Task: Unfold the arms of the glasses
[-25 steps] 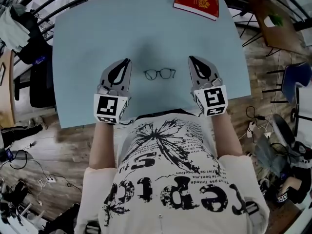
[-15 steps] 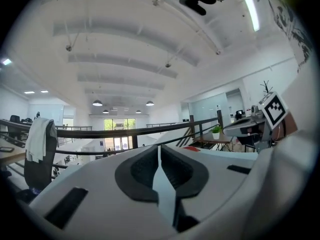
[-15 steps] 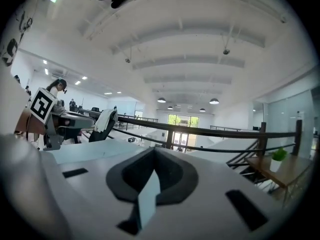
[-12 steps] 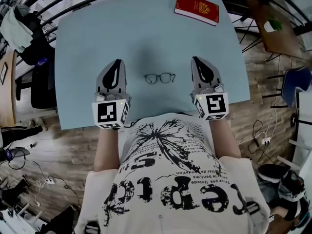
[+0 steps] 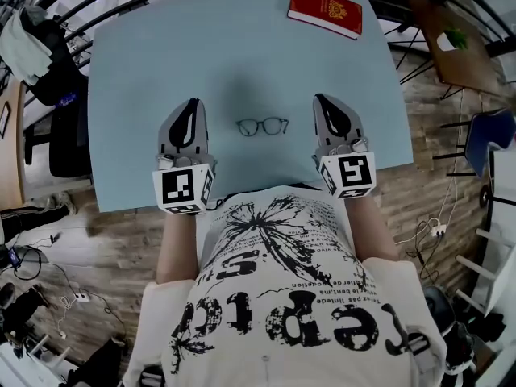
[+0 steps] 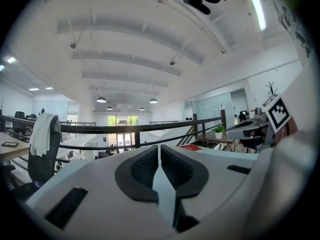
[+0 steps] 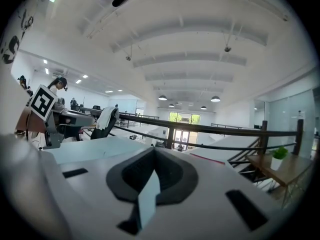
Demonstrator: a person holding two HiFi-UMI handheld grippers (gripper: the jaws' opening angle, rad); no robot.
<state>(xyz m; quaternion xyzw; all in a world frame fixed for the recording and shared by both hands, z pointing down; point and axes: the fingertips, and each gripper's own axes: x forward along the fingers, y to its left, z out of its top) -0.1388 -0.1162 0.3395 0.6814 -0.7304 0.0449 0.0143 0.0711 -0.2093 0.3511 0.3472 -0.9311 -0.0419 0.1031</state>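
Glasses (image 5: 263, 125) on blue table (image 5: 161, 63) — red booklet (image 5: 326, 10) well apart

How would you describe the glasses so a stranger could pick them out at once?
On the pale blue table, look toward the person's side, between the left hand-held gripper and the right hand-held gripper. The glasses lie there: thin, dark and round-rimmed, unlike the red book at the far edge.

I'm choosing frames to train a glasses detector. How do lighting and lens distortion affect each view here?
Head view: even light, with a soft shadow darkening the table around the glasses, which look sharp but small; the fisheye bows the table's edges. Left gripper view: black round vignette, railing bent, strip light glaring, no glasses. Right gripper view: same vignette and curvature, no glasses.
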